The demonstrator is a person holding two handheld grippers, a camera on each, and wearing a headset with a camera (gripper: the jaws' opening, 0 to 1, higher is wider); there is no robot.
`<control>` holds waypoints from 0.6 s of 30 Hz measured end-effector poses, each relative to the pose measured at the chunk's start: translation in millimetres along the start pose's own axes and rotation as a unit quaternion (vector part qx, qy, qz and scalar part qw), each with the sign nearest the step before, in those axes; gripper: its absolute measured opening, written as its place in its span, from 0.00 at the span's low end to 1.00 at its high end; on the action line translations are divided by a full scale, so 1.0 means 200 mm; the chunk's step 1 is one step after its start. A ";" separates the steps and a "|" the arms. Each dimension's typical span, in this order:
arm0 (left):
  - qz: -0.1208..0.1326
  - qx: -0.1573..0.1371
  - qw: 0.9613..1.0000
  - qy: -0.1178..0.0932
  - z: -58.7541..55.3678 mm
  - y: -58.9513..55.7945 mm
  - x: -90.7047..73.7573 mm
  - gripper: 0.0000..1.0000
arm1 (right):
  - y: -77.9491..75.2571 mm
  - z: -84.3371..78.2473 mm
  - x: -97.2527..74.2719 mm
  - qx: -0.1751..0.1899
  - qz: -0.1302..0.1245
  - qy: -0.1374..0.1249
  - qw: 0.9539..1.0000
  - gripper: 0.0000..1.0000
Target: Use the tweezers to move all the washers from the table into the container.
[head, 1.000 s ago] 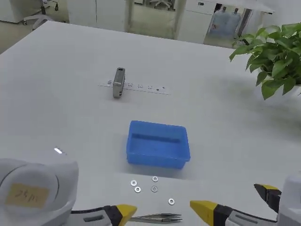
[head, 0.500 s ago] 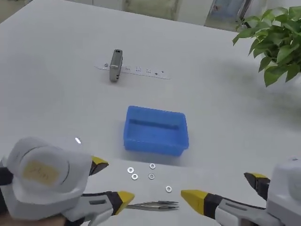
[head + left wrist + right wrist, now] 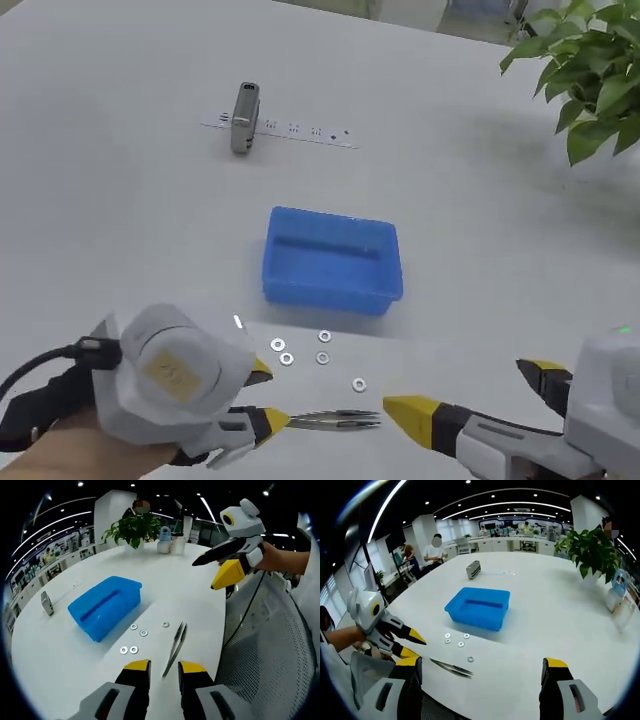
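L tongs (image 3: 165, 666) are hanging a bit apart, R tongs (image 3: 481, 662) gaping wide, both empty. Tweezers (image 3: 175, 645) are lying on worktop (image 3: 190, 585) by washers (image 3: 143, 633), near container (image 3: 102, 605). Thin, so maybe slipping & bumping washers away.

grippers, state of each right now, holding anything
left gripper: open, holding nothing; the tweezers lie just ahead, between its jaws
right gripper: wide open, holding nothing

On the white table (image 3: 120, 230), a blue plastic container (image 3: 332, 260) sits centrally. Five small metal washers (image 3: 322, 357) lie just before it. Nearer lie metal tweezers (image 3: 335, 420), between the left gripper (image 3: 268, 396) and the right gripper (image 3: 462, 388). Behind the container stands a grey metal block (image 3: 243, 103); a green leafy plant (image 3: 580, 70) is at far right.
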State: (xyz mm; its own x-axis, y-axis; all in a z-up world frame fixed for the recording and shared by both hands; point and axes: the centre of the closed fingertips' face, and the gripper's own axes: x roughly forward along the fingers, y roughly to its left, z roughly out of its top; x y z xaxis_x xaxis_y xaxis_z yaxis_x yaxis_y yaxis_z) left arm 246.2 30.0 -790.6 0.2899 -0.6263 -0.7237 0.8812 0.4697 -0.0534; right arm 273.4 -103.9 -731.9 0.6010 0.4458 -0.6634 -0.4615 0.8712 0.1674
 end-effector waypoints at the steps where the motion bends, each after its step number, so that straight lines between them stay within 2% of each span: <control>1: 0.000 0.007 1.000 0.003 -0.01 0.00 0.01 0.18 | 0.00 0.00 0.00 -0.001 0.000 0.003 1.000 0.99; 5: -0.006 0.021 1.000 0.012 -0.06 0.01 0.07 0.13 | 0.00 0.00 0.01 -0.003 0.002 0.006 1.000 0.99; 7: -0.008 0.037 0.999 0.026 -0.09 0.01 0.09 0.12 | -0.01 -0.01 0.01 -0.004 0.001 0.011 1.000 0.99; 16: -0.029 0.046 0.998 0.036 -0.13 0.00 0.13 0.09 | 0.02 -0.04 0.03 -0.010 0.006 0.022 1.000 0.99; 18: -0.031 0.060 0.997 0.037 -0.14 -0.01 0.13 0.05 | 0.03 -0.04 0.03 -0.011 0.010 0.024 1.000 0.99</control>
State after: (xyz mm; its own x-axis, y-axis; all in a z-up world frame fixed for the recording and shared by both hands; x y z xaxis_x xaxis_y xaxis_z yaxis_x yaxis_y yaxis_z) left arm 242.4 29.6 -828.9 0.2087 -0.6017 -0.7709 0.9363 0.3505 -0.0201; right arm 268.5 -98.4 -740.9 0.5595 0.4515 -0.6951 -0.4876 0.8574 0.1645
